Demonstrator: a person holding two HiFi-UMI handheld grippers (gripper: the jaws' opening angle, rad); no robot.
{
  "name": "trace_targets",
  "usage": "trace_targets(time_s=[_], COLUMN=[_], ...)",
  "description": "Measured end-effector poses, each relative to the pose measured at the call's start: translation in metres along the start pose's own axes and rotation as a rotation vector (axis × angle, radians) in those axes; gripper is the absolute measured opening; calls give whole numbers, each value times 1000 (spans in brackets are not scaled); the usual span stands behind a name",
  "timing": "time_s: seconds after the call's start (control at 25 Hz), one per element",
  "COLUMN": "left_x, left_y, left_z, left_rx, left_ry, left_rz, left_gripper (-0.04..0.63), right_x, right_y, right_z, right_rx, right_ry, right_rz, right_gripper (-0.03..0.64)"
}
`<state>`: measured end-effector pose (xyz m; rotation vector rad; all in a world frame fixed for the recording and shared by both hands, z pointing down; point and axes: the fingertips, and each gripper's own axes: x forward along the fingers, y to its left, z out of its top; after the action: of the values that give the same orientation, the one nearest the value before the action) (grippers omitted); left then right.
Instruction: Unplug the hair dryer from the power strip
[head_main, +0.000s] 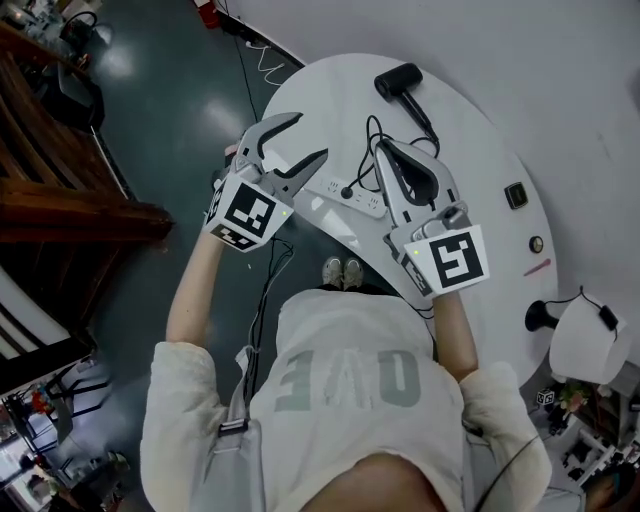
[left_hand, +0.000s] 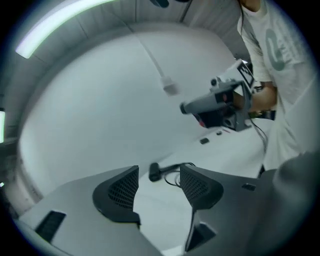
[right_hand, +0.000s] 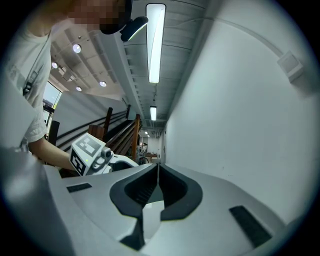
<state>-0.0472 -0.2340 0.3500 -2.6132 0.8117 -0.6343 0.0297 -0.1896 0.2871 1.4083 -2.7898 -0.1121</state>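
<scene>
Careful: you're holding nothing, left tongs (head_main: 310, 136) gaping, right tongs (head_main: 385, 150) closed; tugging risks sliding the long white plastic power strip (head_main: 355, 200) between them.

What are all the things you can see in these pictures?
table: one, white, middle of the head view
hair dryer: one, black, table's far side
cord: one, black, from hair dryer toward power strip
power strip: one, white, table's near edge
shoes: one pair, pale, floor below table
left tongs: one, grey, open and empty, over table's left edge
right tongs: one, grey, shut and empty, over power strip's right end
</scene>
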Motion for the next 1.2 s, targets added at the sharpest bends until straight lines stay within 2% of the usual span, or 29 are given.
trace_targets(time_s=[0.12,0.2,0.28,0.36,0.48,0.8,0.84,0.92,1.04,1.2], left_x=[20,27,32,38,48,61,62,66,69,68], left_y=[-45,-71,-89,-99,-107,-125,-127,-128,-127,-127], left_z=[-51,-86,-116,-142,-175,-220,-223,-226,-225,-224], left_rx=[99,176,266,357,457,568,575,591,595,576], left_ry=[195,338,453,545,645,778,785,790,786,739], left_rz=[-308,-463,-565,-632,-693,-771,-772,-759,-770,-769], left_gripper=[287,309,313,313,313,308,302,249,245,245], right_x=[-1,-1,-2,-1,0,3,4,4,5,8], right_y=[-1,-1,-2,-3,-4,1,1,1,1,5], right_z=[-3,-5,-8,-11,-17,-31,-32,-35,-39,-39], right_rx=[0,-2,-6,-8,-8,-15,-15,-16,-10,-4], right_ry=[10,21,32,38,57,107,110,118,130,135], right_rz=[7,11,14,18,26,45,47,50,53,58], right_gripper=[23,23,23,23,23,23,23,23,23,23])
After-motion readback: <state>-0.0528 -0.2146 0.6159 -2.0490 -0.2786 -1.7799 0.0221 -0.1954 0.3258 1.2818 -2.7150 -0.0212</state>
